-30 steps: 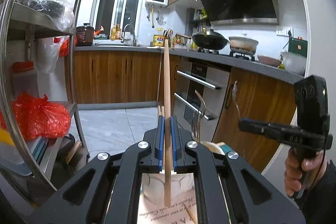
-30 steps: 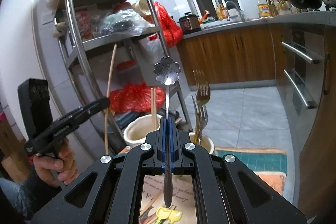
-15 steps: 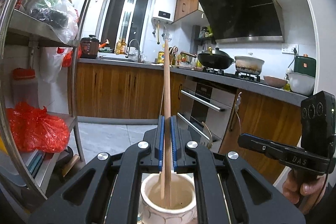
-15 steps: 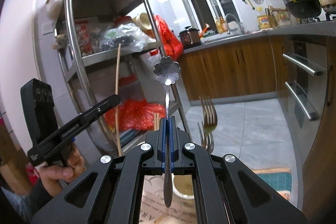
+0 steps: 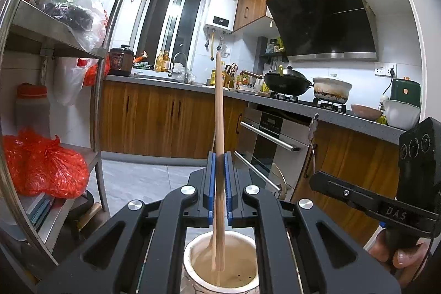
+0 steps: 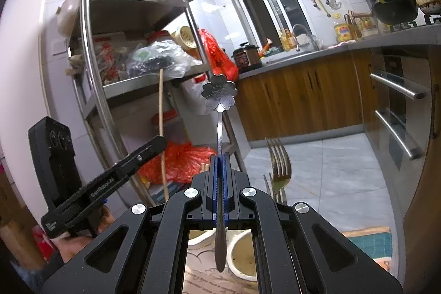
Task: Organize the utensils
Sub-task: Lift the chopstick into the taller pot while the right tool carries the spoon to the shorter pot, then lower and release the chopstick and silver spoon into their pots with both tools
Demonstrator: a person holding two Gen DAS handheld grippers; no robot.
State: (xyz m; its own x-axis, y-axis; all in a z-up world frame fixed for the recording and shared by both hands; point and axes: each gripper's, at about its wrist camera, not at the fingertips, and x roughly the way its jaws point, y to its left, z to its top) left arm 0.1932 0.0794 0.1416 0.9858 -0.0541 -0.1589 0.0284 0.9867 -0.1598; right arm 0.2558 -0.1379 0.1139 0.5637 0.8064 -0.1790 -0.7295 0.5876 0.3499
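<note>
In the left wrist view my left gripper (image 5: 217, 157) is shut on an upright wooden chopstick (image 5: 218, 115). Its lower end dips into a white ceramic holder (image 5: 190, 258), beside another chopstick. My right gripper (image 6: 219, 160) is shut on a metal spoon (image 6: 219, 128). The spoon's flower-shaped end (image 6: 219, 94) points up and its bowl hangs above a second white holder (image 6: 242, 256), in which gold forks (image 6: 279, 164) stand. Each gripper shows in the other's view: the right gripper (image 5: 312, 182) with the spoon, the left gripper (image 6: 163, 141) with the chopstick.
A steel shelf rack (image 5: 96, 101) with red bags (image 5: 52, 170) stands to the left. Wooden cabinets, an oven (image 5: 273, 139) and a stove with a wok (image 5: 286, 80) run along the back and right. A printed paper (image 6: 204, 280) lies under the holders, next to a teal mat (image 6: 369, 241).
My left gripper shifted with the chopstick, so its lower end now sits inside the white holder. Both views tilted upward a little. The right gripper keeps the spoon.
</note>
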